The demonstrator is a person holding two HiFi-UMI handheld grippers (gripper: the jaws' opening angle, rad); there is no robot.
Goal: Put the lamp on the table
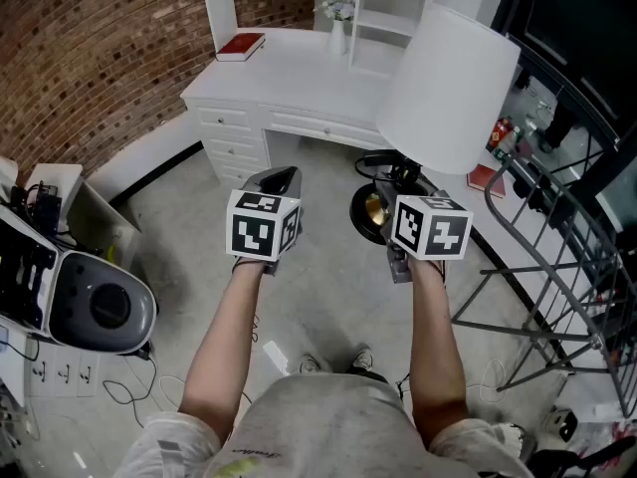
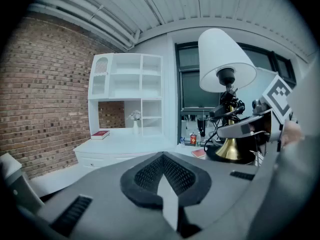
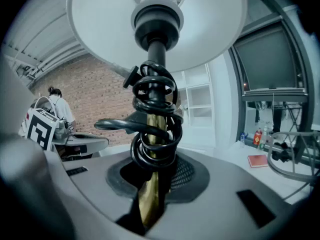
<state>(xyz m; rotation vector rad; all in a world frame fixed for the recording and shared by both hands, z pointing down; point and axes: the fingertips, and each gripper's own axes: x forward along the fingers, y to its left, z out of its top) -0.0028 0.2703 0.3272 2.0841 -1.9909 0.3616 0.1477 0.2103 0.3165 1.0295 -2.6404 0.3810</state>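
The lamp has a white shade, a brass stem and a dark round base; it hangs tilted above the floor in front of the white desk. My right gripper is shut on the brass stem, just below the black cable coiled round it. The shade fills the top of the right gripper view. My left gripper is beside it on the left, shut with nothing in it. The left gripper view shows the lamp at its right and the desk ahead.
On the desk stand a white hutch, a vase of flowers and a red book. A metal rack is at the right, a grey machine at the left. A brick wall runs behind.
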